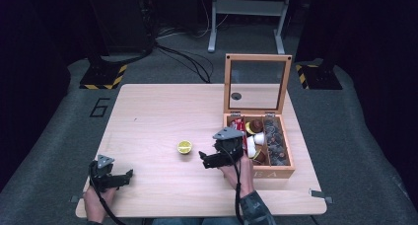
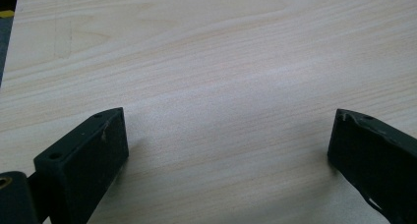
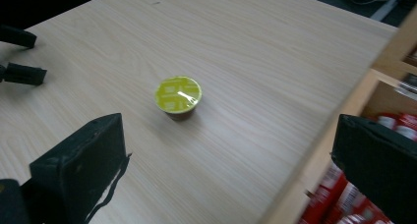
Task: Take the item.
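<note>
The coffee capsule (image 3: pixel 178 97) with the yellow-green foil lid stands on the wooden table (image 1: pixel 157 111), lid facing up, a little left of the wooden box (image 1: pixel 276 171). It is round, so it shows no long axis. The box is open, its glass lid (image 1: pixel 257 83) standing upright, and its compartments hold red packets (image 3: pixel 344 194), white and brown capsules (image 1: pixel 256 136) and dark capsules (image 1: pixel 276 141). The right gripper (image 1: pixel 217 158) is between capsule and box, with jaws wide apart and nothing between them; the capsule lies ahead of its jaws, not touching. The left gripper (image 1: pixel 116 178) is near the table's front left corner, jaws also apart over bare wood.
</note>
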Tool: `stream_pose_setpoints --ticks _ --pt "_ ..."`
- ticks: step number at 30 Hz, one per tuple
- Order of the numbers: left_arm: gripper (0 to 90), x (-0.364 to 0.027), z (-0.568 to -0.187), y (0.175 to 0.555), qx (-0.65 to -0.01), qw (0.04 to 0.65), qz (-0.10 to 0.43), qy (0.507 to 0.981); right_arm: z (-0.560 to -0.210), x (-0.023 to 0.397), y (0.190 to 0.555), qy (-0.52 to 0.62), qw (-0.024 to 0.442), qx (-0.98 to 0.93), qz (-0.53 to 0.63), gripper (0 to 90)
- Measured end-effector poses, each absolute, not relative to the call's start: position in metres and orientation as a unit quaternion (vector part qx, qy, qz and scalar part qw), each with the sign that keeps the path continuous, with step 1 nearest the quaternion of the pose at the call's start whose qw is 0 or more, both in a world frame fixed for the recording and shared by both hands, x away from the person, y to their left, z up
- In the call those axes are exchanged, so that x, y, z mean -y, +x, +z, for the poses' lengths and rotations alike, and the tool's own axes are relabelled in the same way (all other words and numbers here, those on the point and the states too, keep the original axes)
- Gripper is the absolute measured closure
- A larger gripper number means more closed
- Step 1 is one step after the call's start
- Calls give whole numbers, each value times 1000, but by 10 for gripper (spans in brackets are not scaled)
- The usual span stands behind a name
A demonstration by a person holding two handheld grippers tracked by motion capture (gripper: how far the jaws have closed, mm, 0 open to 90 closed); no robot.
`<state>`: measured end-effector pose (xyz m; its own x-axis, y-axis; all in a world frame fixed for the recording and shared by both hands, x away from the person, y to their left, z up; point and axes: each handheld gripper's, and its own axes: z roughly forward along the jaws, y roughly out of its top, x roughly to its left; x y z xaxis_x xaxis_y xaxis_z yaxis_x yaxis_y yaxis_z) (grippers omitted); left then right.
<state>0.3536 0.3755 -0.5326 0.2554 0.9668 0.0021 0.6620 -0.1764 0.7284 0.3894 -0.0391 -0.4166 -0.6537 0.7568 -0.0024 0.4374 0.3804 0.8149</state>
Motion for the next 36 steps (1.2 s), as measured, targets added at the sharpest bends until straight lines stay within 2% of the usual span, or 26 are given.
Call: stream_pose_setpoints --ticks 16,21,30,36 --pt "17 -376 -532 354 -559 313 243 728 -410 139 352 416 252 -776 402 0" --pt "16 -376 -532 353 -557 309 241 732 -412 187 333 436 265 -763 396 0" --pt "16 -377 -532 354 -556 308 241 734 -432 237 310 464 276 -748 386 0" --pt "16 -377 -532 354 -555 307 239 735 -462 262 302 481 261 -747 378 0"
